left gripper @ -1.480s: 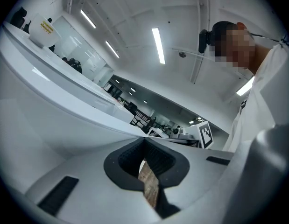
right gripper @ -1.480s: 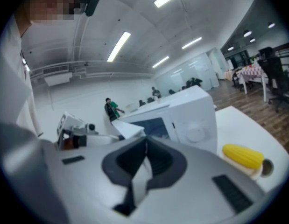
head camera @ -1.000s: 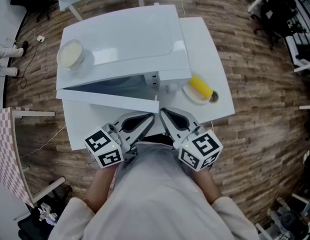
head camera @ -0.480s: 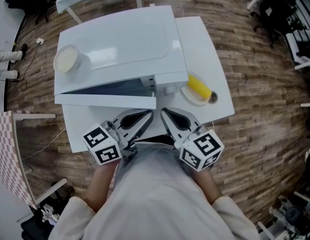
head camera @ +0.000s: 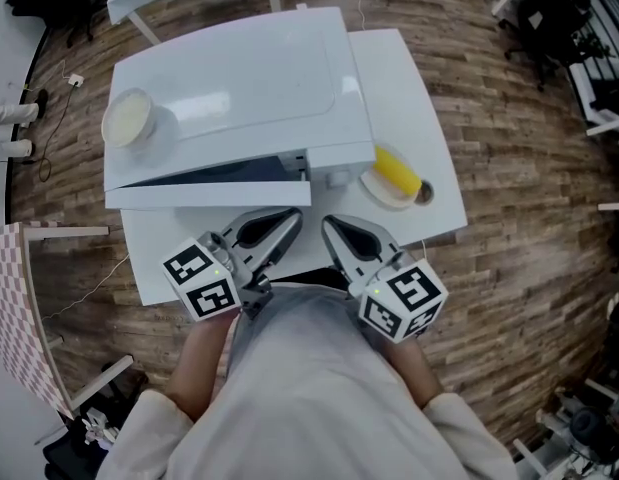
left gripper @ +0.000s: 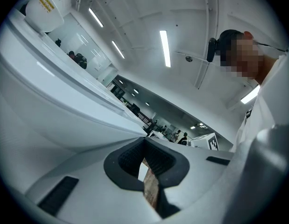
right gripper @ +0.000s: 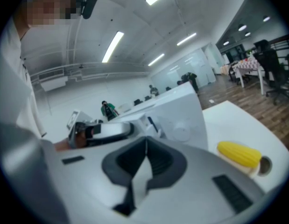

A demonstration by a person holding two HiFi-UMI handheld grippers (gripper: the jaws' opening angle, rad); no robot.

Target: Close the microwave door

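Mostly done: the microwave (head camera: 239,78) door (head camera: 209,196) sits nearly flush, with only a thin dark wedge of cavity showing above it, so I judge it not latched yet. Unit is on the white table (head camera: 409,98), far side of both tools. Jaws of the left gripper (head camera: 290,218) are pinched together and empty, tip at the door's near right corner; contact unclear. Just right of it, the right gripper (head camera: 329,226) is also clamped on nothing. Remaining: final push.
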